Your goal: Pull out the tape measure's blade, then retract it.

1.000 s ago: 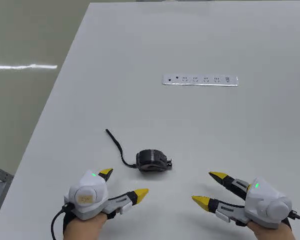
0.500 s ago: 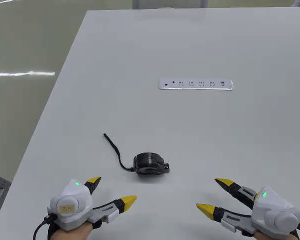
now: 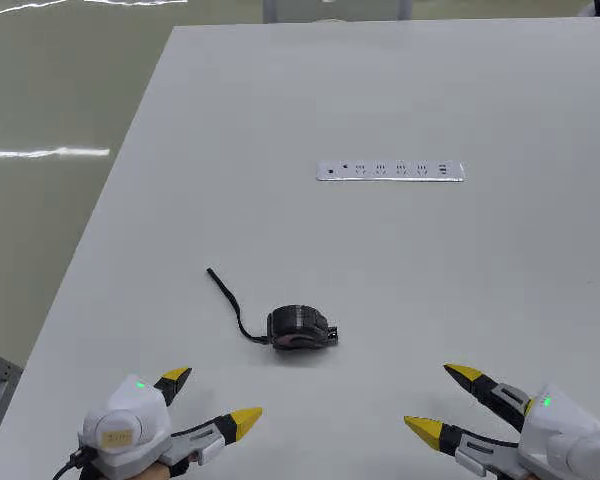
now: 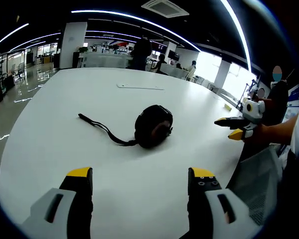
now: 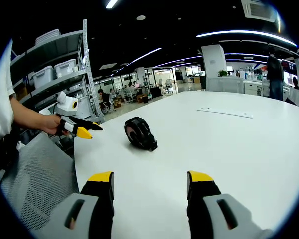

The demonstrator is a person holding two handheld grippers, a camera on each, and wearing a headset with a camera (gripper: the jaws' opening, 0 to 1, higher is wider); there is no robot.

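Observation:
A black tape measure (image 3: 299, 327) lies on the white table (image 3: 380, 90) with its black wrist strap (image 3: 225, 298) trailing away to the left; its blade is inside the case. My left gripper (image 3: 210, 398) is open near the table's front edge, below and left of the tape measure, apart from it. My right gripper (image 3: 444, 399) is open at the lower right, also clear of it. In the left gripper view the tape measure (image 4: 153, 125) sits ahead of the left gripper (image 4: 140, 177). The right gripper view has the tape measure (image 5: 139, 132) beyond the right gripper (image 5: 150, 179).
A white power strip (image 3: 390, 171) lies flat farther back on the table. The table's left edge (image 3: 100, 210) drops to a glossy floor. A mesh chair (image 5: 35, 174) stands by the table's near side. People and shelving are in the far background.
Both grippers have drawn back toward the table's front edge, away from the tape measure. They stay open. The tape measure has not moved.

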